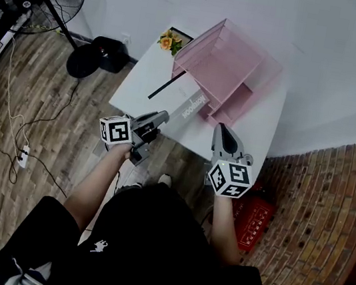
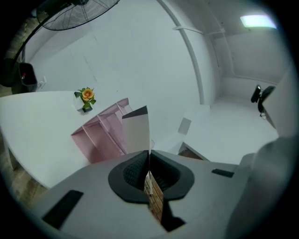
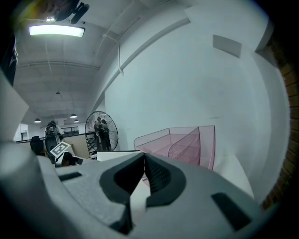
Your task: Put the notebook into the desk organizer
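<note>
Left tongs [image 2: 148, 156]: clamped tight on the notebook [image 1: 189, 110], pinching it by its near end. The cover stands on edge between the pads and runs out ahead of you.
Right tongs [image 3: 144, 158]: tips together with nothing between them, hanging over the near right part of the table [image 1: 140, 88].
Notebook: off the table top and carried by one end only. Its far end points at the desk organizer [image 1: 221, 64] and lies close to the low front trays. It isn't inside any slot yet, and you can't tell from here whether it touches the mesh.
Desk organizer: pink mesh, set toward the back of the table by the wall, with upright dividers behind the lower front trays.
Step in hand: bringing the notebook to a slot, which looks like the last stretch before insertion.
Alignment: turn your wrist until the cover is parallel with the dividers, then lead in with the far edge.
Pace: go slowly, since the mesh frame will probably slide if the corner catches a wire.
Grip: hold the clamp firm, because the free end can sag or swing.
Spare pair: brace the organizer's right wall with the empty tongs if it starts to shift.
Release: open only once the notebook's lower edge rests on the slot floor.
Nearby: a small flower pot [image 1: 169, 41] stands just beside the organizer's back left corner, so steer clear of it.
</note>
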A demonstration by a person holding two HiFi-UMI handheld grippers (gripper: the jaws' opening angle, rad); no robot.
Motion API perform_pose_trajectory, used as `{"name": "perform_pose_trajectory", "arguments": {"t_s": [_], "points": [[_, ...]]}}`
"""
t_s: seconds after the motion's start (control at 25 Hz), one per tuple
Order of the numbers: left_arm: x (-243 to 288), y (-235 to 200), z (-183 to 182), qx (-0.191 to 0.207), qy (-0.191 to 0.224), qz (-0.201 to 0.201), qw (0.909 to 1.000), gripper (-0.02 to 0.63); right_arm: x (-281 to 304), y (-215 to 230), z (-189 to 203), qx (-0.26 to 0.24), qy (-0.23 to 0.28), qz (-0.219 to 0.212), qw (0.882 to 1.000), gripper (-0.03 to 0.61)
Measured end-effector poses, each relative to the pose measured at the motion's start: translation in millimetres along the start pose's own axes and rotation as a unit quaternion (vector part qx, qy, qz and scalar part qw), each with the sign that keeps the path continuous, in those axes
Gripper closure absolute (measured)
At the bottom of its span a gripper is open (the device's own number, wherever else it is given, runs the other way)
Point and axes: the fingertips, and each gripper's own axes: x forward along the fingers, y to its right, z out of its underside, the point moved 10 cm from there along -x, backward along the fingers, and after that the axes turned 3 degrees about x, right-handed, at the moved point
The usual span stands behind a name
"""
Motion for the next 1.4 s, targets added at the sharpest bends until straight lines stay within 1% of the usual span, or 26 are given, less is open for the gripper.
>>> {"name": "perform_pose_trajectory", "arguments": {"t_s": [0.12, 0.28, 0.56, 0.76, 0.92, 1.08, 1.24, 1.4], "points": [[4, -5, -1, -0.009, 0.008, 0.003, 0.9999, 0.604, 0, 1, 1, 0.0, -0.002, 0.001, 1.0, 0.575], [13, -16, 1, -0.005, 0.0, -0.015, 0.9999, 0.604, 3, 4, 2, -0.001, -0.006, 0.002, 1.0, 0.575], [27, -34, 10, -0.003, -0.003, -0.072, 0.9974, 0.603, 11, 2, 7, -0.006, -0.02, -0.015, 1.0, 0.575], [31, -40, 15, 0.007, -0.002, -0.126, 0.992, 0.603, 21, 5, 12, -0.01, -0.031, -0.028, 0.999, 0.575], [38, -41, 18, 0.014, 0.01, -0.155, 0.9878, 0.603, 28, 11, 10, -0.011, -0.031, -0.039, 0.999, 0.575], [46, -36, 24, 0.01, 0.023, -0.168, 0.9854, 0.603, 30, 17, 7, -0.013, -0.026, -0.052, 0.998, 0.575], [54, -35, 26, -0.005, 0.037, -0.18, 0.9829, 0.601, 30, 27, 8, -0.011, -0.022, -0.058, 0.998, 0.575], [58, -35, 26, 0.001, 0.034, -0.189, 0.9813, 0.595, 29, 30, 12, -0.006, -0.022, -0.06, 0.998, 0.575]]}}
